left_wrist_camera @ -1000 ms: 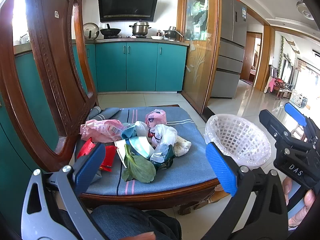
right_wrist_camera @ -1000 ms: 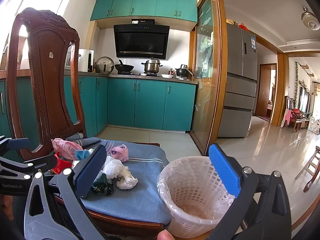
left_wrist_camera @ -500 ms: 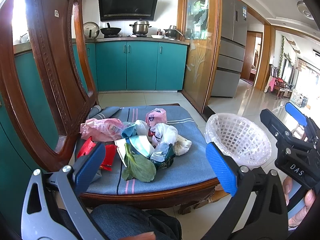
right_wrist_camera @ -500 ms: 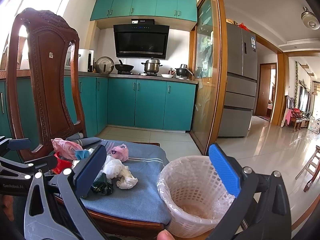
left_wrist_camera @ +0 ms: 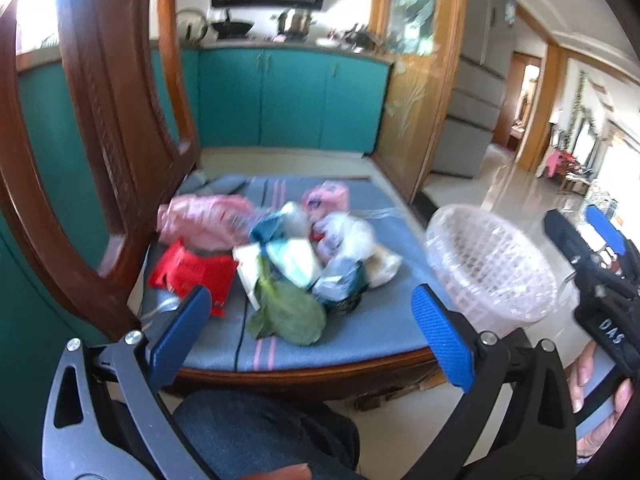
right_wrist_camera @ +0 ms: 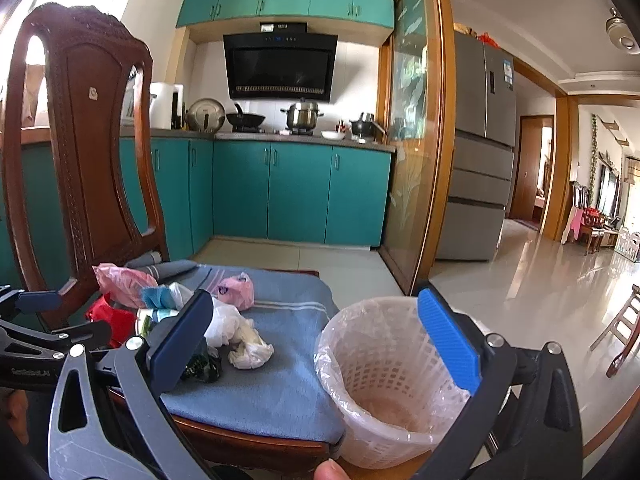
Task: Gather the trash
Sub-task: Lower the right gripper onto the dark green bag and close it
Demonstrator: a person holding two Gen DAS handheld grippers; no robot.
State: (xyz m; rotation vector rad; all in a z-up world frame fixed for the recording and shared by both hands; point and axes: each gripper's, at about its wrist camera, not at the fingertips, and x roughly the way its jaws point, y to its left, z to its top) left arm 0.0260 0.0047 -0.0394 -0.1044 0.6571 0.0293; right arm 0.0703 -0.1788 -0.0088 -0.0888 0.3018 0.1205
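Trash (left_wrist_camera: 288, 256) lies on the cushion (left_wrist_camera: 372, 332) beyond the gaping, empty left tool (left_wrist_camera: 312, 320).

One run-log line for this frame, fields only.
left tool: open, empty | right tool: open, empty | trash pile: on chair cushion | basket: lined, beside chair

On the chair's blue cushion I see a loose heap of trash (left_wrist_camera: 288, 256): pink bags, a red wrapper (left_wrist_camera: 192, 274), a green leaf (left_wrist_camera: 288, 314), crumpled white plastic. Beside the seat stands my white lattice bin (right_wrist_camera: 384, 376), upright, lined with clear plastic.
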